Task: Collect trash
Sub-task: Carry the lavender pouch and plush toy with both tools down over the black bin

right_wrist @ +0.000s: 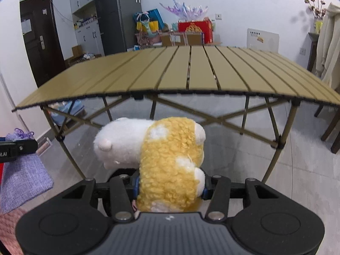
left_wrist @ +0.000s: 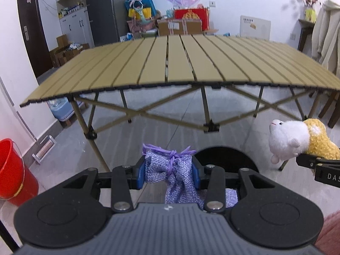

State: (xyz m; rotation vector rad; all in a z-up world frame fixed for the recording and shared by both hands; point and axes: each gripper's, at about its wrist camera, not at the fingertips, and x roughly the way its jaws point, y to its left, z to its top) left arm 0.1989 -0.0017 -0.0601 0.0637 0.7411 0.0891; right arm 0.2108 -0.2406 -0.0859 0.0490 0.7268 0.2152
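Altogether two grippers were up, each carrying one item. The left gripper [left_wrist: 172, 173] had its jaws clamped on one purple drawstring pouch [left_wrist: 173, 177], above a dark round opening [left_wrist: 225, 159]. The right gripper [right_wrist: 170, 186] pinched one yellow-and-white plush sheep [right_wrist: 167, 159]. One slatted folding table [left_wrist: 174, 63] stood ahead, and one red bucket [left_wrist: 12, 170] sat left.

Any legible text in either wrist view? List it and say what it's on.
"DAS", cut off at the frame edge: on the right tool, seen from the left wrist.
".AI", start cut off: on the left tool, seen from the right wrist.
Red box, white board, door notice: print too blurred to read.
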